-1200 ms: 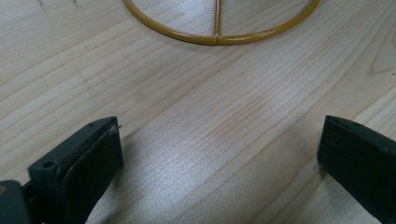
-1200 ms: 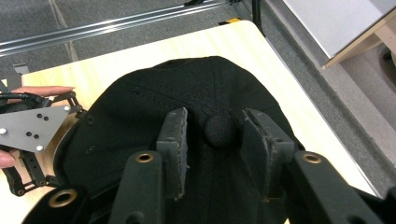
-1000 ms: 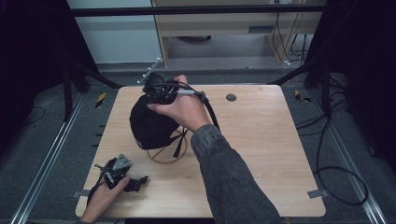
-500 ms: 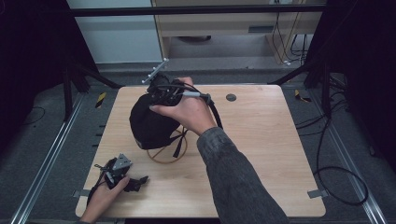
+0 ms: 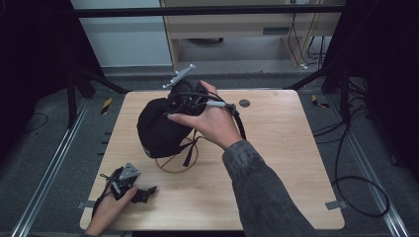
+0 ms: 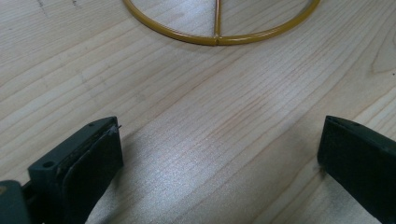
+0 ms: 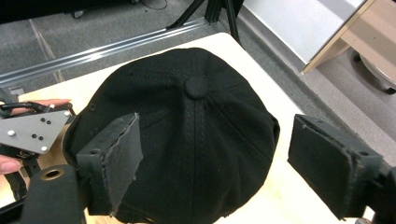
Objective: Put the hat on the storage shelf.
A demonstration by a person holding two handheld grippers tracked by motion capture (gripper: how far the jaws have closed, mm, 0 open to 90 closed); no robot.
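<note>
Lifting away from a second ago, my right claw (image 5: 184, 98) now hangs a little farther and higher over the black cap (image 5: 160, 128), its grey plate (image 5: 179, 76) risen past the far edge of the tabletop (image 5: 276, 163); its jaws have just been opening, and the cap is below and between them with the pads clear of the cloth. My left claw (image 5: 143, 191) is where it was, at the near left corner.

The cap sits left of centre on a yellow wire stand (image 5: 177, 160), whose ring shows beneath it on the near side. To the right the wood lies bare out to the right edge, and a broad bare strip runs along the near edge. A small dark disc (image 5: 244, 103) sits near the far edge.

In the right gripper view the jaws stand wide apart, flanking the cap's crown and top button (image 7: 196, 86), gripping nothing. In the left gripper view the left claw's jaws are also wide apart over bare wood, just short of the stand's ring (image 6: 219, 35).
</note>
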